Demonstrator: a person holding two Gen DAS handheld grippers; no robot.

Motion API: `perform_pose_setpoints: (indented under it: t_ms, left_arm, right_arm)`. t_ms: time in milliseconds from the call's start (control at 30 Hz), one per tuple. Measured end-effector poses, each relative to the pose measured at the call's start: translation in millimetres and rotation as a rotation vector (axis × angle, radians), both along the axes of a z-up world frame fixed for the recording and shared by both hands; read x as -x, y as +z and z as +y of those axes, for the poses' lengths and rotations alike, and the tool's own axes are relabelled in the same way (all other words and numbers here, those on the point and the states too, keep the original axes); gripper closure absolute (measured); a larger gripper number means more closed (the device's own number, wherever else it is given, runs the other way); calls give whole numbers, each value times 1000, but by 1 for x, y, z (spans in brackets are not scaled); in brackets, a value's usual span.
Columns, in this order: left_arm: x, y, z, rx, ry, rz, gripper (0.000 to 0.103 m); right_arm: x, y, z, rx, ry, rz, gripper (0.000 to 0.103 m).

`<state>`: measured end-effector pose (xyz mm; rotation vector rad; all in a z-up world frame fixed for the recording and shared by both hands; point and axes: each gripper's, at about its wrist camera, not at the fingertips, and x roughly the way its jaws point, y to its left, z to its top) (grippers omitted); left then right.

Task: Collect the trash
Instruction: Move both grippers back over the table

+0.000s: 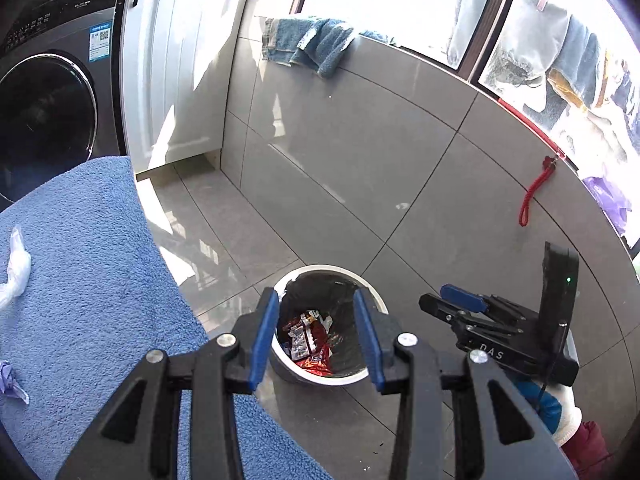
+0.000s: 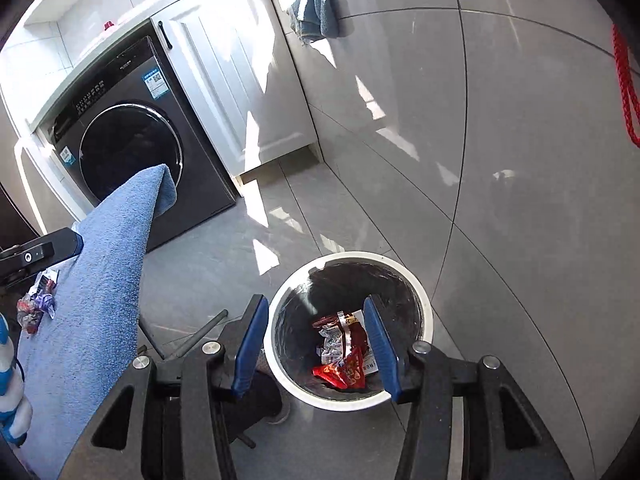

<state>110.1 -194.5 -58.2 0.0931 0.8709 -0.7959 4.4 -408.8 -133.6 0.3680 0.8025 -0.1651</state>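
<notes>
A white trash bin (image 1: 370, 286) with a black liner stands on the grey floor and holds red and white wrappers (image 1: 308, 340). My left gripper (image 1: 316, 340) hangs open and empty above it. My right gripper (image 2: 318, 344) is also open and empty over the same bin (image 2: 424, 304), with the wrappers (image 2: 344, 348) between its fingers. The right gripper shows in the left wrist view (image 1: 460, 300) to the right of the bin. On the blue towel-covered surface (image 1: 92, 272) lie a clear plastic scrap (image 1: 16, 264) and a purple scrap (image 1: 10, 380). Crumpled wrappers (image 2: 36, 300) lie on the towel (image 2: 104, 280).
A dark washing machine (image 2: 132, 152) and a white cabinet (image 2: 240, 80) stand at the back. A blue cloth (image 1: 312, 44) hangs over the tiled wall's ledge. A red cord (image 1: 536, 192) hangs on the wall. Metal legs (image 2: 200, 332) stand under the towel surface.
</notes>
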Motion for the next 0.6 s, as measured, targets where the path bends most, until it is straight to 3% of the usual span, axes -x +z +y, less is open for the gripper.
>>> perform_pose_setpoints:
  t_ms: [100,400,600]
  left_arm:
    - [15,17,36,-14,20,-40,66]
    - [51,50,159,12,168,-104,66]
    - [74,53,239,37,291,-137,66]
  right_arm:
    - [3,37,33,51,62,-71,55]
    - [10,100,110,122,226,-193,52]
    - [11,119,151,164,308,-220,51]
